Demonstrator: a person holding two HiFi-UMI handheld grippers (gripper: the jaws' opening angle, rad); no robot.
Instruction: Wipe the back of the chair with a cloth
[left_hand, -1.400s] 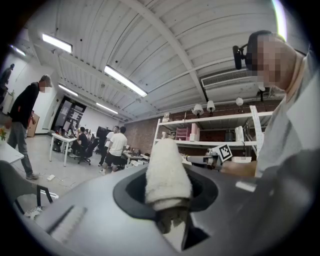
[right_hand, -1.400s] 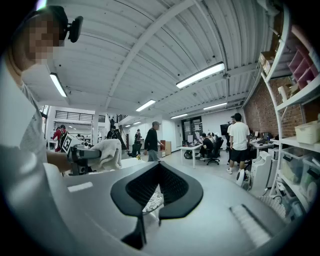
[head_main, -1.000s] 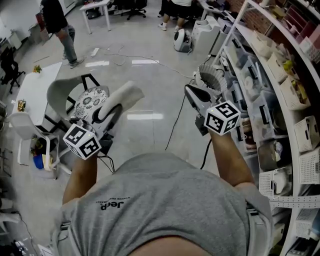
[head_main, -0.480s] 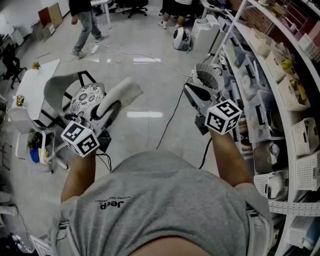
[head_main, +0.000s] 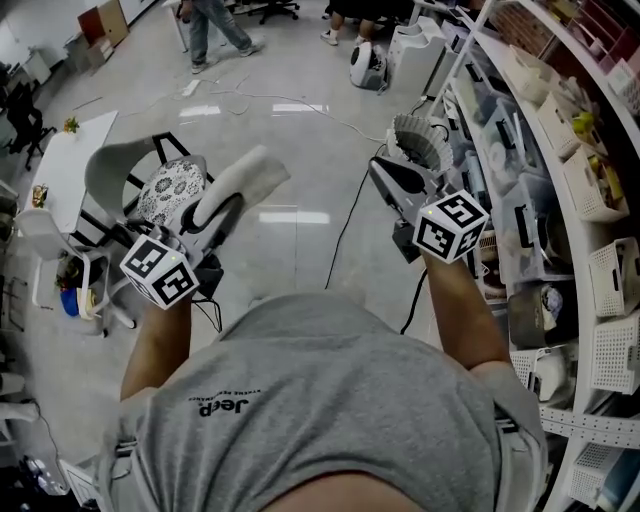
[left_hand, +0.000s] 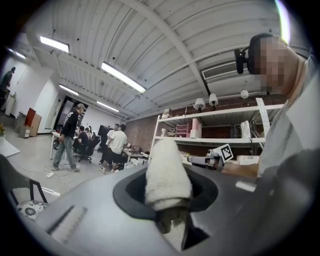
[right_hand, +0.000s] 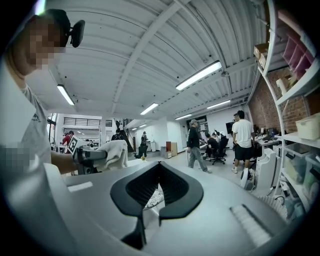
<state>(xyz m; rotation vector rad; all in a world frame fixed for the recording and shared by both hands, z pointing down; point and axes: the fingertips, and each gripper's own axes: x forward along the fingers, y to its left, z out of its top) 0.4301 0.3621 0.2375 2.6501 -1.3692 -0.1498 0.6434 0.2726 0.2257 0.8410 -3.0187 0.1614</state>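
My left gripper (head_main: 213, 216) is shut on a rolled white cloth (head_main: 246, 178), which sticks up past its jaws. In the left gripper view the cloth (left_hand: 167, 174) fills the gap between the jaws. The grey chair (head_main: 112, 172) with a patterned seat cushion (head_main: 170, 192) stands on the floor below and left of that gripper, apart from the cloth. My right gripper (head_main: 388, 180) is held at the same height to the right, shut and holding nothing. In the right gripper view its jaws (right_hand: 159, 172) meet with only a thin slit, and the left gripper (right_hand: 90, 156) shows with the cloth (right_hand: 114, 151).
Metal shelving (head_main: 560, 150) full of bins and baskets runs along the right. A white table (head_main: 68, 178) and a small white chair (head_main: 38, 250) stand at the left. A black cable (head_main: 350, 232) crosses the floor. A person (head_main: 215, 22) walks at the far end.
Both grippers hold nearly the same pose, the left still shut on the cloth. The person in the background has walked to the right across the floor.
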